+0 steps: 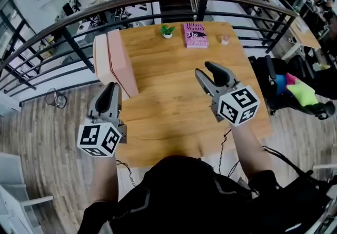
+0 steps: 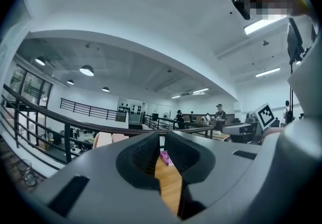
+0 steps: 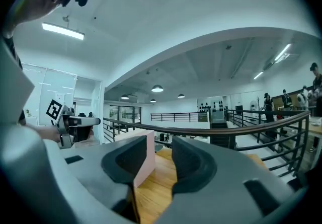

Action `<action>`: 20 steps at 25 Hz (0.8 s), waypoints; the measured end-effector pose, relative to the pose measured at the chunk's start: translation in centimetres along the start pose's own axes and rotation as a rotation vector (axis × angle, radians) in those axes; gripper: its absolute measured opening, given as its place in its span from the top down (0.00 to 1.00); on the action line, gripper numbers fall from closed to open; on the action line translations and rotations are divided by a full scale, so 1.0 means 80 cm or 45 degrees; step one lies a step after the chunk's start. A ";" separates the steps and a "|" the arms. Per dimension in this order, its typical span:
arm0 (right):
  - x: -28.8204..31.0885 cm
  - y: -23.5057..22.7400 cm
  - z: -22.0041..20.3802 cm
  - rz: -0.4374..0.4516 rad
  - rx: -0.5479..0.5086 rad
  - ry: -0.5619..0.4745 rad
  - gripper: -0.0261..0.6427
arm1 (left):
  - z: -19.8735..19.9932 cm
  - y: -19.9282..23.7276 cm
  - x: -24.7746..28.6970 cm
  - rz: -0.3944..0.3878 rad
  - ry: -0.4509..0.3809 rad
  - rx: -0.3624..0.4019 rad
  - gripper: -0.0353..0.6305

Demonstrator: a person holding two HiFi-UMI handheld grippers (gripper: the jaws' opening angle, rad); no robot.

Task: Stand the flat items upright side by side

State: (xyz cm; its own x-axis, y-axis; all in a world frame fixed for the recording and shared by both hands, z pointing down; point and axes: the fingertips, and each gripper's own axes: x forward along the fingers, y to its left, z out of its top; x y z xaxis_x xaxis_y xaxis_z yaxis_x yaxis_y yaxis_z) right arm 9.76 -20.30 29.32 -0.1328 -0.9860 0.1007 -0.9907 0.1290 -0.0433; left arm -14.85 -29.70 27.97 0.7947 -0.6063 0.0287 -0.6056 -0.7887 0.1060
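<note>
At the left edge of the light wooden table (image 1: 174,107) we see two thick flat slabs standing upright on edge. The cream slab (image 1: 101,57) and the pale pink slab (image 1: 122,64) are pressed side by side. Just near them, at the table's near left corner, we hold the left gripper (image 1: 111,88) about level. In the left gripper view its jaws (image 2: 160,137) are almost closed, with only a thin slit between the tips and nothing in it.

Along the far edge, a small green plant in a white pot (image 1: 167,31) stands just beside a pink paperback book (image 1: 195,34), which lies flat on its back.

Over the middle right of the table is the right gripper (image 1: 204,69). In the right gripper view its jaws (image 3: 160,142) stand partly apart and grip nothing, and the pink slab shows beyond them.

A small clear glass (image 1: 225,40) stands near the book at the far right corner. A dark curved metal railing (image 1: 73,14) rings the table. To the right of the table is a black chair (image 1: 284,91) holding bright cushions.
</note>
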 end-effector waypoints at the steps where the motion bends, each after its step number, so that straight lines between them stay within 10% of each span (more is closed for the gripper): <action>1: -0.011 -0.008 0.002 -0.009 -0.004 -0.002 0.72 | 0.002 -0.012 0.005 -0.019 0.002 -0.013 0.86; 8: -0.078 -0.065 0.013 -0.069 -0.035 -0.008 0.91 | 0.003 -0.084 0.039 -0.007 0.046 0.041 0.90; 20: -0.097 -0.106 0.034 -0.125 -0.083 -0.005 0.95 | 0.017 -0.116 0.061 0.123 0.055 0.138 0.90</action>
State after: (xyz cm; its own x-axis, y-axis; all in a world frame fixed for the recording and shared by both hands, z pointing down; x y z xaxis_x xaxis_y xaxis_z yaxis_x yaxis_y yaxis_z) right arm 19.29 -14.07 26.20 -0.0350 -0.9947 0.0970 -0.9988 0.0382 0.0313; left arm -5.44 -25.48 25.75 0.7320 -0.6769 0.0768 -0.6785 -0.7345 -0.0069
